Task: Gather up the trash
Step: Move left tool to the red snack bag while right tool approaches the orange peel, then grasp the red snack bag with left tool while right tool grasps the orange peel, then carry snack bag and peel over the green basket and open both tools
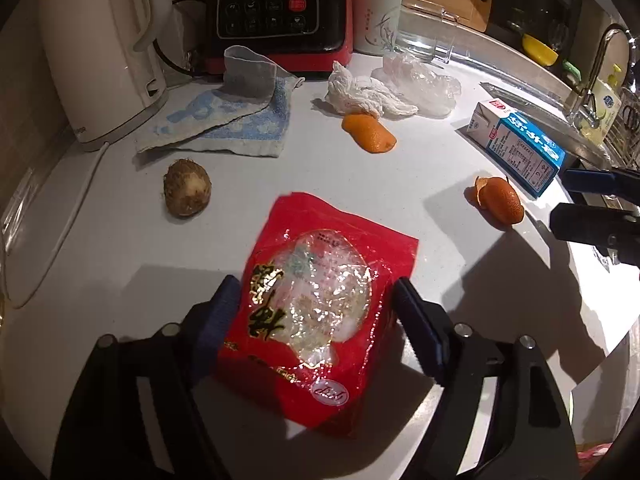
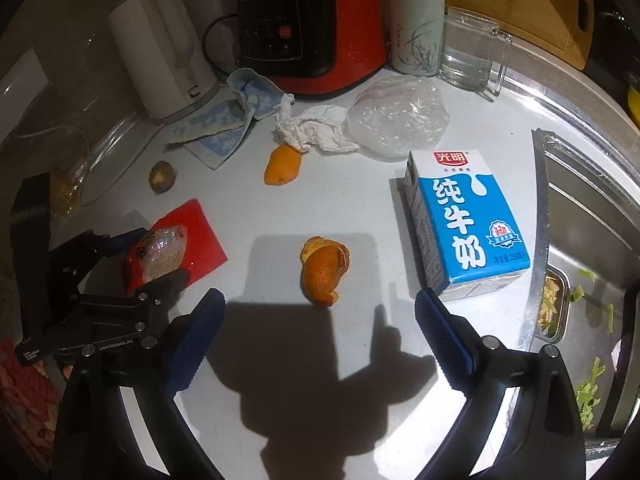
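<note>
my left gripper [image 1: 316,312] jaws half-spread, straddling red snack wrapper [image 1: 320,300], left pad touching, right pad just off, no pinch yet | my right gripper [image 2: 320,312] wide apart, empty, over near orange peel [image 2: 324,270] | progress: early, nothing collected | left on counter [image 2: 248,208]: second peel [image 2: 282,164], tissue [image 2: 308,128], plastic bag [image 2: 396,120], milk carton [image 2: 464,220] | wrapper: flat, crinkly, shiny clear window
</note>
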A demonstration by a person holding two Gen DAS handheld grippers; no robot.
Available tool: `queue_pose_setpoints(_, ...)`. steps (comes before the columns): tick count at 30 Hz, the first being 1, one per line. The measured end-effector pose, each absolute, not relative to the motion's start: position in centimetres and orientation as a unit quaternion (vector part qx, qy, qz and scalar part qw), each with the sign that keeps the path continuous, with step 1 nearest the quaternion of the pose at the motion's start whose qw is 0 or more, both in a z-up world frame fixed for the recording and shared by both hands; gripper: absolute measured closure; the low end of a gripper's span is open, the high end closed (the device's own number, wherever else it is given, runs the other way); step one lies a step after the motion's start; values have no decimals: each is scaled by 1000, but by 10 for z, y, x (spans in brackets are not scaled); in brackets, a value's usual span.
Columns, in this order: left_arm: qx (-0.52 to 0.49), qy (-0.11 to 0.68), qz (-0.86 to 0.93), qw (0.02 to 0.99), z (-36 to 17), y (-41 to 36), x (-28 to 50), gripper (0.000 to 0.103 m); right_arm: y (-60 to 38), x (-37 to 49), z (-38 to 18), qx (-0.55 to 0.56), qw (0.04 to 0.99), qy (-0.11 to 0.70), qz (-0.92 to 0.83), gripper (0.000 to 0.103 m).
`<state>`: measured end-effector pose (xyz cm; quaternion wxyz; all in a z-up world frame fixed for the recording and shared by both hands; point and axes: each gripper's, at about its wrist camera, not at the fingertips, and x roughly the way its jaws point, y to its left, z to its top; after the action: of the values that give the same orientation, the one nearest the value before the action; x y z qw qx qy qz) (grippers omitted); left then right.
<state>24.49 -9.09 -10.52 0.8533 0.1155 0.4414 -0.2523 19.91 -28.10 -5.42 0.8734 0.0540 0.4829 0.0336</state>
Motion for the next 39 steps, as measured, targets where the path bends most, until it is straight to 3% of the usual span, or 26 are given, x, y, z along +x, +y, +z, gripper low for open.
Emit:
queue_pose_setpoints(3,116,440,-262,851,-102,-93,243,47,-280,208,-62,56,869,491,27,18)
queue_pose_setpoints(5,113,439,-268,850,-100,-93,241,60,-280,215,-68,60,866,496,25,23)
queue_pose_setpoints(8,104,438,-268,852,-96,-91,239,70,-279,223,-74,61,863,501,25,35)
queue_pose_setpoints(12,93,434,-264,856,-92,-87,237,74,-274,230,-80,51,859,510,24,48)
queue_pose_setpoints(17,78,432,-257,861,-87,-82,236,79,-267,235,-84,36,856,516,23,76)
queue_pose_setpoints(24,67,430,-236,869,-78,-80,232,81,-262,235,-83,37,854,518,30,82)
queue_pose_setpoints(39,65,414,-239,876,-40,-103,179,81,-277,173,-35,52,873,482,53,83)
